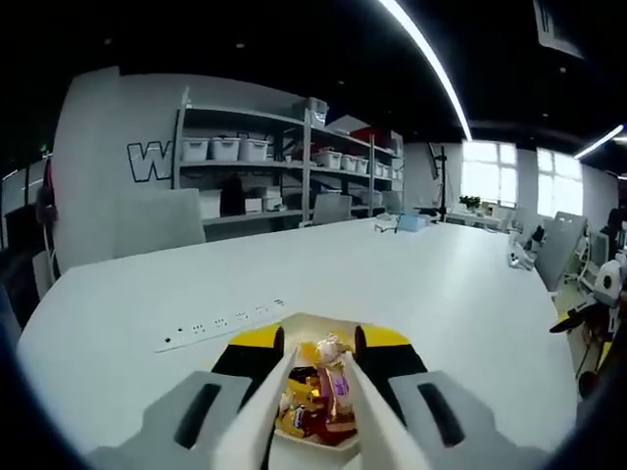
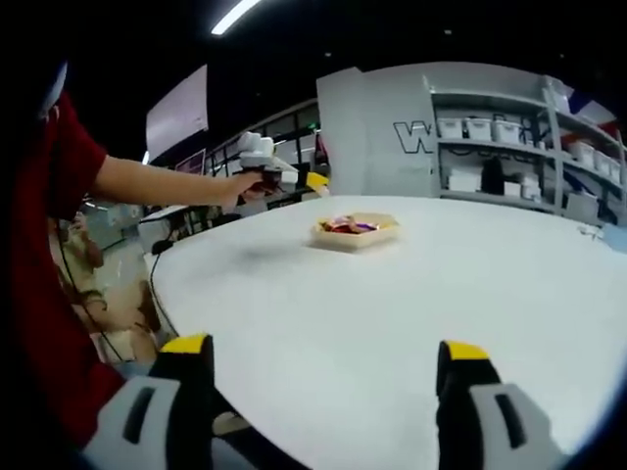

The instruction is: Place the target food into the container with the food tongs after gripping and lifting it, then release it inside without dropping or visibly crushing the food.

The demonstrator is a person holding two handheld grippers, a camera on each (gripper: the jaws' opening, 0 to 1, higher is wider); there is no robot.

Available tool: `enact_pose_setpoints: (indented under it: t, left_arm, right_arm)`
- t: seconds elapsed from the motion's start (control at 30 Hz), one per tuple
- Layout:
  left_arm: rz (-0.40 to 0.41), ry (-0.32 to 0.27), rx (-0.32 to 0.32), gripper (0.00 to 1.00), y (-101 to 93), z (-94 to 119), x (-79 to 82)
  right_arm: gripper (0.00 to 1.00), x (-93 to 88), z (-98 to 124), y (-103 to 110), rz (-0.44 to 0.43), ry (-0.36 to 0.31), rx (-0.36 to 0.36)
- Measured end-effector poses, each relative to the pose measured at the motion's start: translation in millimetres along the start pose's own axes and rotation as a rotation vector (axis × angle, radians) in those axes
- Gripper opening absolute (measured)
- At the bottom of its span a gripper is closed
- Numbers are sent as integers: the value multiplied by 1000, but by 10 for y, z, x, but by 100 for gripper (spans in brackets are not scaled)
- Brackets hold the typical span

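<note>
Food: a wrapped sweet, pale with pink and yellow print, sits pinched between the tips of the tongs, just above the pile of other wrapped snacks.
Tongs: two white blades rising from the left gripper, drawn narrow at the tips around the sweet.
Container: a shallow tan tray on the white table, holding red, yellow and purple wrappers; in the right gripper view the same tray lies mid-table, well ahead of the right gripper.
Left gripper: its yellow-tipped black jaws flank the tong blades, pressed against them; from the right gripper view it hangs in the person's hand, to the left of the tray and higher.
Right gripper: jaws spread wide, nothing between them, low over the near table edge.
Table: broad, white, rounded; a strip of sockets is set into it beside the tray.
Person: red sleeve, bare forearm reaching toward the tray.
Background: shelving with white bins against the wall.
</note>
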State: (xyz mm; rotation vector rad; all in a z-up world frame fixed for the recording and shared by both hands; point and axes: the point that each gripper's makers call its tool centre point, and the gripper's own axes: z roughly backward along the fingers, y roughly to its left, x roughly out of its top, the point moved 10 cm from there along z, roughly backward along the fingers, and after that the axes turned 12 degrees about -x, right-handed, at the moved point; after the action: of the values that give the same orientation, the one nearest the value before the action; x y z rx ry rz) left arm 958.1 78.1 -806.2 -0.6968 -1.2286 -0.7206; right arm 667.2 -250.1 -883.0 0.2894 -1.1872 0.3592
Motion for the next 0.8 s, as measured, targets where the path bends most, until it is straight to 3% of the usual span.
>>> enact_pose_setpoints:
  t: [0.2, 0.8]
  left_arm:
    - [-48, 16, -8, 27, -106, 80, -41]
    - [-38, 24, -9, 27, -267, 387, -73]
  right_arm:
    - [94, 19, 9, 61, 13, -3, 13]
    - [94, 100, 65, 205, 37, -27, 50]
